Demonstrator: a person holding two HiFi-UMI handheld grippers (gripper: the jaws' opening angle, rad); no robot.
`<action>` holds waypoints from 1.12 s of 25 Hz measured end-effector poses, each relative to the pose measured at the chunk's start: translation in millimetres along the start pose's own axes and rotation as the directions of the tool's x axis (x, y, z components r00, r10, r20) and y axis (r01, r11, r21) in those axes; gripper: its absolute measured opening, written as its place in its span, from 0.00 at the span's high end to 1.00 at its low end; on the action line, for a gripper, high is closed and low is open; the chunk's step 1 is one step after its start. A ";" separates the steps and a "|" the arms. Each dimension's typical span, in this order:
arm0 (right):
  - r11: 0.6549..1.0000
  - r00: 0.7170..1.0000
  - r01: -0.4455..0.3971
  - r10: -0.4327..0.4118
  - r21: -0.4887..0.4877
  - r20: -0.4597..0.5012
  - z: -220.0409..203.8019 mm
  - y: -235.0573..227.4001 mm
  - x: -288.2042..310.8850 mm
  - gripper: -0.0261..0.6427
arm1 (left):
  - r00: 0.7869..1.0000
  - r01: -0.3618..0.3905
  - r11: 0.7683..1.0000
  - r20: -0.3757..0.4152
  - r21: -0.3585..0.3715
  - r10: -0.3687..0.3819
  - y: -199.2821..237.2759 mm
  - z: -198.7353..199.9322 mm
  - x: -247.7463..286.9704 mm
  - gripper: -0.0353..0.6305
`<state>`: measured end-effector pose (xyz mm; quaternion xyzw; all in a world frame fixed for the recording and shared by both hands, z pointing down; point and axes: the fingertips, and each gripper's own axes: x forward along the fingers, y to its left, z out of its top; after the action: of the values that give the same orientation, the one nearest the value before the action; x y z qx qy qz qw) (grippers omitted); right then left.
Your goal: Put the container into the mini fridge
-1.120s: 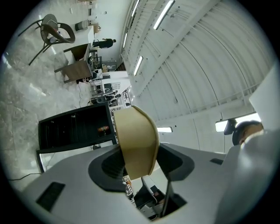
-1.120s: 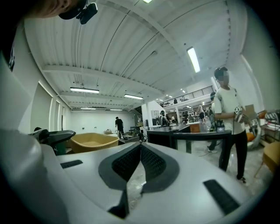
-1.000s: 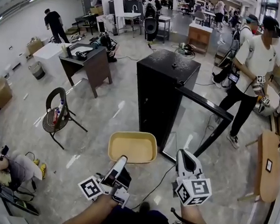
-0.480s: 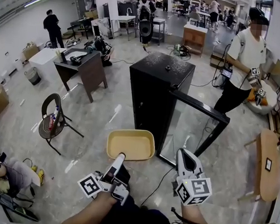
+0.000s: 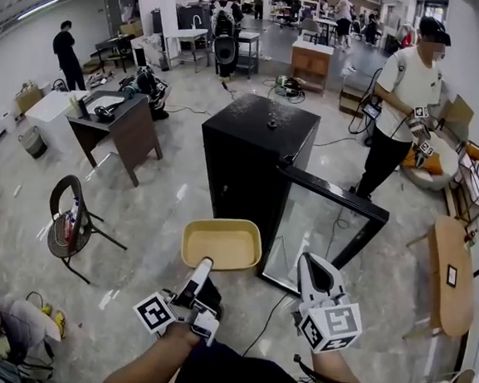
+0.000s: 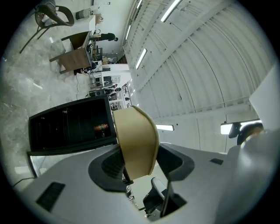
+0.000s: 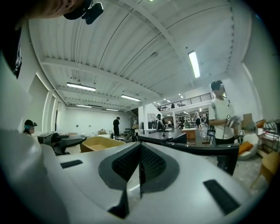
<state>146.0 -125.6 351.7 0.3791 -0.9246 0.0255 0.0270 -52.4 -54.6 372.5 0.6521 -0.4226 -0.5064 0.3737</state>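
container hangs pinched by its near rim in the left gripper, mini fridge at twelve o'clock, door open; right gripper jaws pressed together, empty. carrying it inside is left.

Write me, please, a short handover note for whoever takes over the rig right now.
Left gripper: shut on the rim of the tan container, held off the floor.
Right gripper: shut, empty.
Mini fridge: just ahead, its door swung open.
Done: container in hand, door open.
Left: move the container into the fridge and release it.
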 end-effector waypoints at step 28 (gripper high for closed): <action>0.978 0.974 0.207 -0.208 -0.024 -0.092 -4.6 -25.5 139.9 0.93 | 0.988 -0.029 0.996 -0.153 -0.086 0.016 144.4 105.6 141.5 0.60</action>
<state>64.5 -241.3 366.6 0.4718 -0.8778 0.0338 0.0758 -162.0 -244.9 434.0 0.6668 -0.3777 -0.4691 0.4390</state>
